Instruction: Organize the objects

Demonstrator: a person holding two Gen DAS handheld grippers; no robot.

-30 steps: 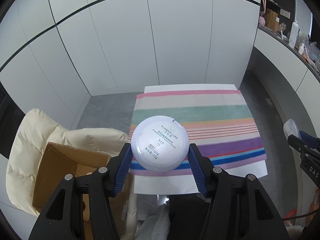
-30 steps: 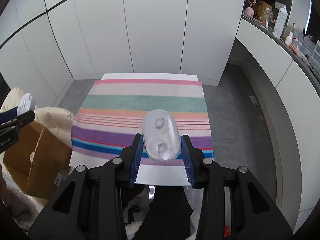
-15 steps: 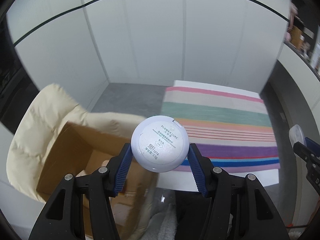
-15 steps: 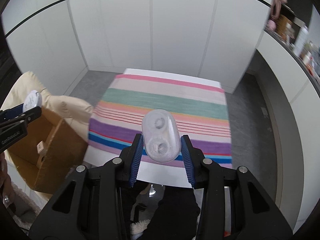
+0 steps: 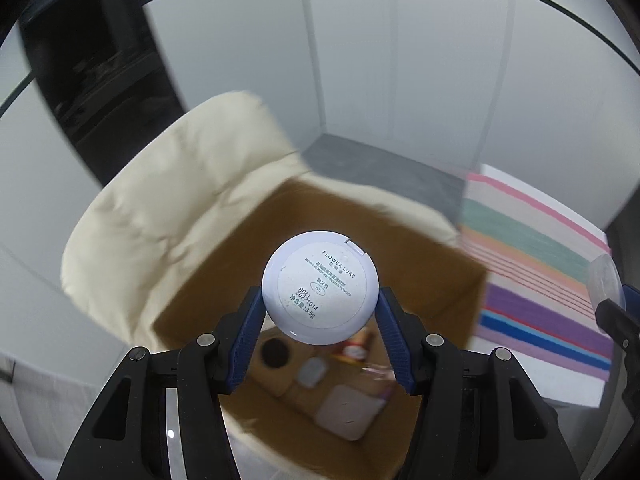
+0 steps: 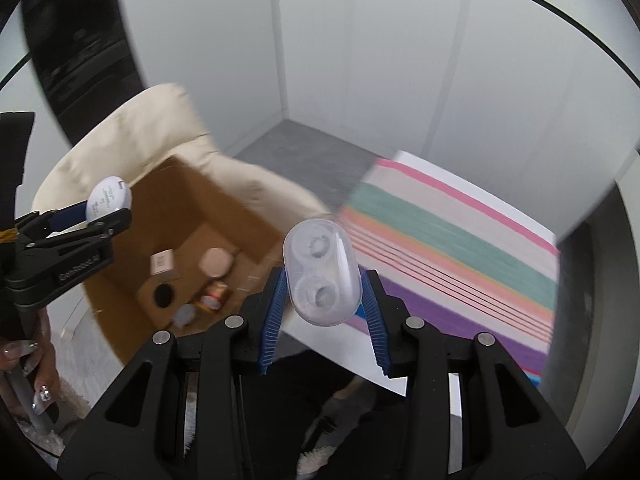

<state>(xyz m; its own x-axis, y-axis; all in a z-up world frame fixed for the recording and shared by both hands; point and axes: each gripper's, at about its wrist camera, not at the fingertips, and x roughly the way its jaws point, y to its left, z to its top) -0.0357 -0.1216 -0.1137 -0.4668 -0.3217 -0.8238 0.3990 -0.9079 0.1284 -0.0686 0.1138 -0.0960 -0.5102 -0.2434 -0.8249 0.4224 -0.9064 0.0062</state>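
left gripper [image 5: 320,332] clamped on round powder compact [image 5: 320,287] | cardboard box [image 5: 400,264] directly below it, nearer | right gripper [image 6: 322,314] clamped on clear contact-lens case [image 6: 322,280], long axis along fingers | box [image 6: 188,208] lies to its left

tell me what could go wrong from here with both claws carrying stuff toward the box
1. The left claw pinches the round white compact only by its rim, so it might slip and land on the items already in the cardboard box.
2. The right claw holds the clear contact lens case over the gap between box and striped cloth; released now, it would likely miss the box.
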